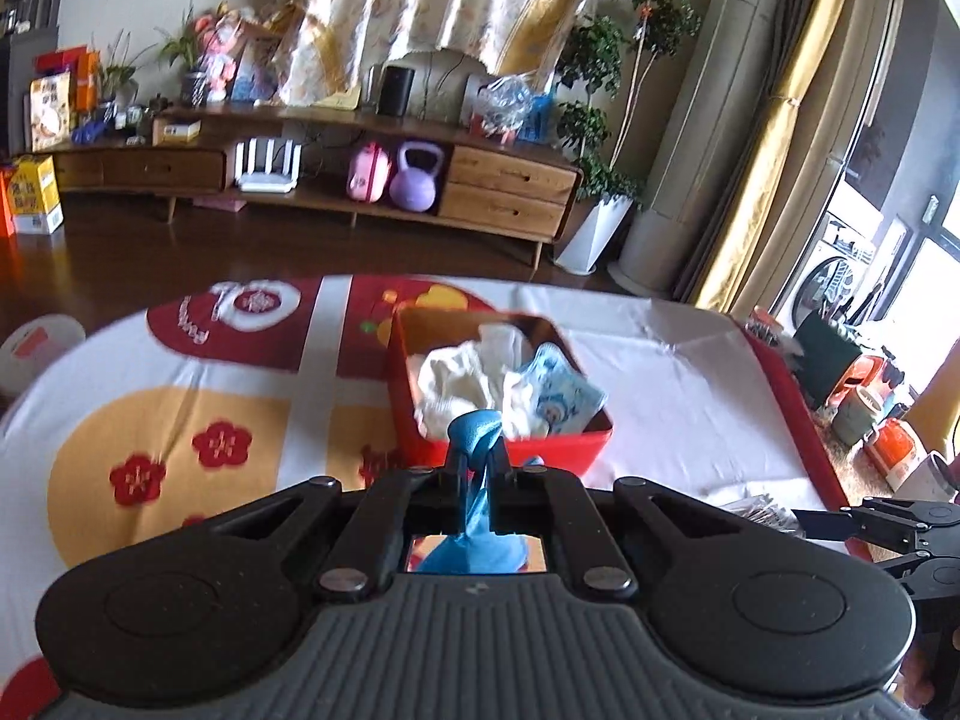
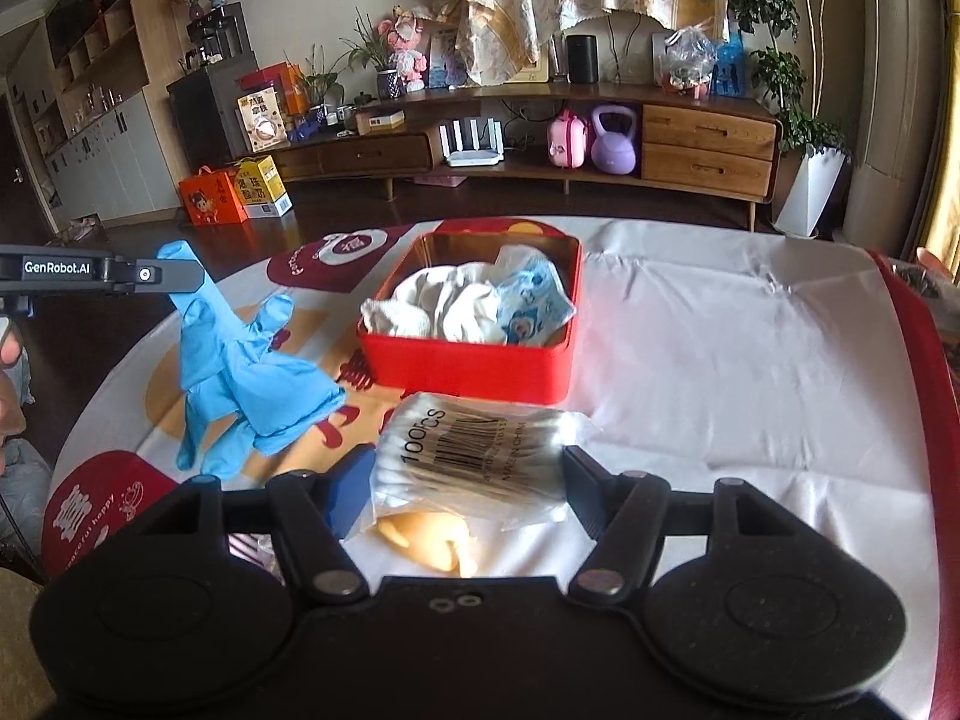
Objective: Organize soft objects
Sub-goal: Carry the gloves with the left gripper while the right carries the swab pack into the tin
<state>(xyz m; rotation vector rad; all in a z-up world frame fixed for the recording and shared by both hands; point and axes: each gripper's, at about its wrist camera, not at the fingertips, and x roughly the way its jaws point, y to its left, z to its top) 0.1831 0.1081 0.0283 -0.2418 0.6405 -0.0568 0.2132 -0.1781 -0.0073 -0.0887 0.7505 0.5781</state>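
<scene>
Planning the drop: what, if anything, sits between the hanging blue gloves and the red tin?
Nothing visible does. The blue gloves hang from the left tool, with only bare tablecloth before the red tin. The cotton swab pack lies off that path.

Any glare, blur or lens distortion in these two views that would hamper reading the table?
Left wrist view: strong fisheye bending; the tablecloth is motion-smeared at left, and the window at right is blown out. Right wrist view: sharper, with a pinkish flare beside the red tin; the blue glove and swab packet read clearly.
</scene>
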